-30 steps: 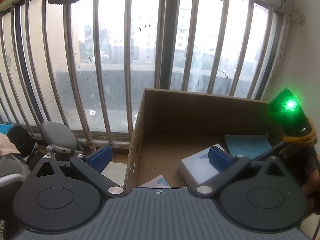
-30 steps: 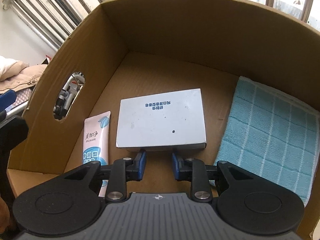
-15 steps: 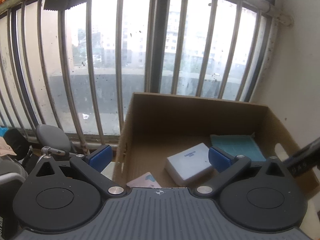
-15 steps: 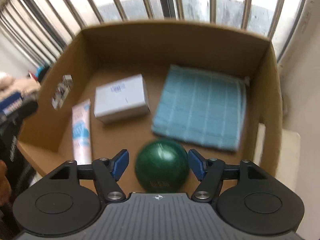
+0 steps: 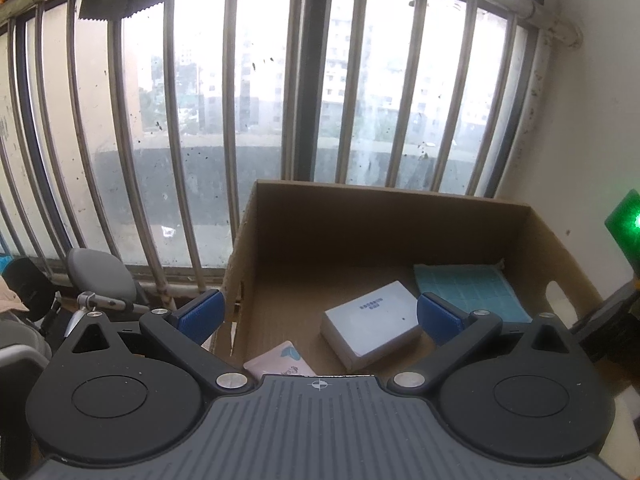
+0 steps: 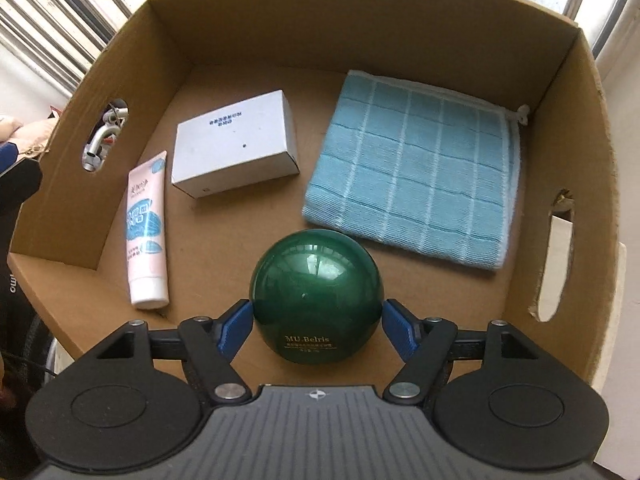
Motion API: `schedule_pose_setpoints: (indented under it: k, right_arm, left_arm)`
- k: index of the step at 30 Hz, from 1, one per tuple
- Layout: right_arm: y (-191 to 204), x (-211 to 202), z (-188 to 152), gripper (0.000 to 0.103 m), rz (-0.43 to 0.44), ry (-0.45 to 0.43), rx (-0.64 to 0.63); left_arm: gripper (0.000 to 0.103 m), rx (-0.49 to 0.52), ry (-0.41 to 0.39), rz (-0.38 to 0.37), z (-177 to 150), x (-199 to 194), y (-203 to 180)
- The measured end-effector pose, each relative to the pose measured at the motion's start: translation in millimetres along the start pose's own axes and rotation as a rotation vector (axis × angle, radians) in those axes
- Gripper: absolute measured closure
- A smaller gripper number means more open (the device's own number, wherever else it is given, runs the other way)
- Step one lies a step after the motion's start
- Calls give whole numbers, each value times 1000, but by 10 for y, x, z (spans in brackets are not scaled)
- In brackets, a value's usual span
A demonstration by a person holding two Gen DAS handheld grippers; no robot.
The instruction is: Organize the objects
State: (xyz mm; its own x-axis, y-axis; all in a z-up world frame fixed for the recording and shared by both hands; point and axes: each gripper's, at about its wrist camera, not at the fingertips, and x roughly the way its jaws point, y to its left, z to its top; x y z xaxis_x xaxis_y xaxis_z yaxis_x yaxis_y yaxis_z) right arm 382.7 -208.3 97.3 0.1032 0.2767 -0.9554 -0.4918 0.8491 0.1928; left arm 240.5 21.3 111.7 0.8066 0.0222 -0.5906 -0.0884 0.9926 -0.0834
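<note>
box (image 6: 256, 32) holds towel (image 6: 412, 168), carton (image 6: 234, 148), tube (image 6: 146, 228), green jar (image 6: 316, 296).

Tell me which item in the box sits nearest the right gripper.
The green ball, between the opening right gripper fingers; the tube, white box and blue cloth lie farther back.

In the cardboard box (image 6: 132, 60): tube (image 6: 146, 228) left, carton (image 6: 234, 142) beside it, towel (image 6: 412, 164) right, ball (image 6: 316, 296) in front.

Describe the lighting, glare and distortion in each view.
Left wrist view: bright barred window backlights the scene, leaving the brown cardboard box interior dim; fisheye bows the bars; a green light flares at the right edge. Right wrist view: even, sharp light; the glossy green ball mirrors the window; box walls curve.
</note>
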Motion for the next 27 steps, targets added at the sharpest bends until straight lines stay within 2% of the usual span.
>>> schedule_pose_setpoints:
  k: [17,24,27]
  right_arm:
    - [440,263,283,28,80,-24,-65]
    - [454,272,286,30,94,-28,-55]
    - [404,140,237,30,112,-64,-19]
  left_arm:
    - [0,-14,3,16,-5,29,90]
    - [0,-20,6,24,-5,-19,91]
    - [0,-19,3,28,-9,-92,78]
